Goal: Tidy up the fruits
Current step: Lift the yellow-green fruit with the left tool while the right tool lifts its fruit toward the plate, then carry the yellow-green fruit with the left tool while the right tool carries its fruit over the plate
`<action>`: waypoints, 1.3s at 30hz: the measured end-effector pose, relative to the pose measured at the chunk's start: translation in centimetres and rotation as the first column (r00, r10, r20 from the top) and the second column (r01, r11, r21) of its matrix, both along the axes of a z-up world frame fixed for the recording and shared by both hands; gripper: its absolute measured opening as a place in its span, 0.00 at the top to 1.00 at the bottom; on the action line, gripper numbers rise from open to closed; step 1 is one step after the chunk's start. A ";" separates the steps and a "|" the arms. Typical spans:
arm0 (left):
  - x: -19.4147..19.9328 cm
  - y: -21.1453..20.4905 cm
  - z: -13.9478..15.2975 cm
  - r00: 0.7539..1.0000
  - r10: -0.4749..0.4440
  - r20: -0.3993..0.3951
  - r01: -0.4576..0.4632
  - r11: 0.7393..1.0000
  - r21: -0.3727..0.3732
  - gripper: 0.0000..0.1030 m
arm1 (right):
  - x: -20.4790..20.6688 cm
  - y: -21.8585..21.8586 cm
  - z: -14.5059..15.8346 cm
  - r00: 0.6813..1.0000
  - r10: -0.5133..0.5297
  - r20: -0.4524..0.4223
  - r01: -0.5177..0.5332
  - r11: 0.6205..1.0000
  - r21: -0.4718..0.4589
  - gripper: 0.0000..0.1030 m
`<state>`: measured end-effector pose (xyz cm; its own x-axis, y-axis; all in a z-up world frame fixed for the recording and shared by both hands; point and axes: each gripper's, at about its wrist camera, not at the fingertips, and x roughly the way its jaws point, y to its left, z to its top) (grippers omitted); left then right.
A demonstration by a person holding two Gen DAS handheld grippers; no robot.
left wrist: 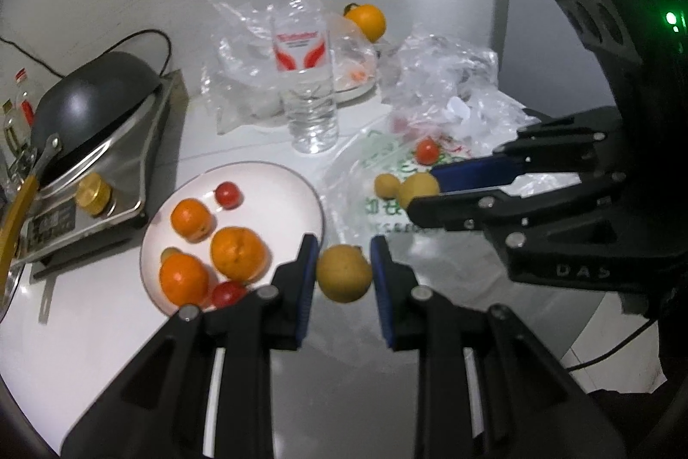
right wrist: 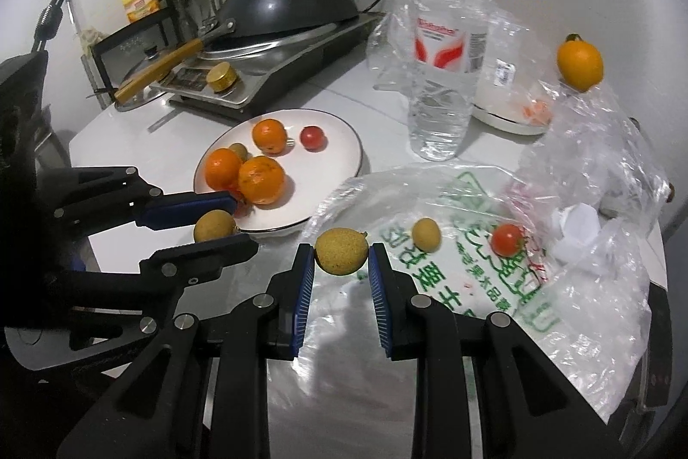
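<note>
My left gripper (left wrist: 344, 269) is shut on a tan longan (left wrist: 344, 273) just right of the white plate (left wrist: 275, 183); it shows in the right wrist view (right wrist: 213, 226) too. The plate holds three oranges (left wrist: 238, 254), two cherry tomatoes (left wrist: 226, 194) and a small longan (left wrist: 170, 254). My right gripper (right wrist: 341, 264) is shut on another longan (right wrist: 342, 250) above the printed plastic bag (right wrist: 494, 265). One more longan (right wrist: 425, 233) and a cherry tomato (right wrist: 507, 239) lie on that bag. A further orange (right wrist: 579, 60) sits at the back right.
A clear water bottle (right wrist: 445, 50) stands behind the bag. Crumpled clear bags (right wrist: 593, 140) and a white dish (right wrist: 507, 115) lie at the back right. A stove with a dark wok (right wrist: 284, 7) fills the back left. The table edge runs along the left.
</note>
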<state>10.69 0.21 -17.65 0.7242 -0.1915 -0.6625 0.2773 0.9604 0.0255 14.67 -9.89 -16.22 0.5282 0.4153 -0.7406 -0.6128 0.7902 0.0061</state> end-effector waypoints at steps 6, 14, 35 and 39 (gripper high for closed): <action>0.1 1.4 -0.9 0.999 0.023 -0.025 -0.023 1.000 -0.007 0.75 | 0.0 1.3 -0.4 1.000 0.025 -0.010 -0.025 1.000 -0.007 0.73; 0.9 2.6 -1.9 0.998 0.044 -0.041 -0.044 0.999 -0.005 0.75 | 0.7 2.3 -1.0 0.999 0.044 -0.024 -0.044 0.999 -0.006 0.73; 4.4 3.3 -4.1 0.996 0.049 -0.068 -0.048 0.999 0.012 0.75 | 2.3 3.6 -1.7 0.997 0.068 -0.039 -0.068 0.998 -0.014 0.73; 4.9 3.7 -3.8 0.997 0.056 -0.059 -0.056 0.998 -0.005 0.74 | 2.6 4.0 -1.7 0.997 0.067 -0.038 -0.067 0.998 -0.016 0.73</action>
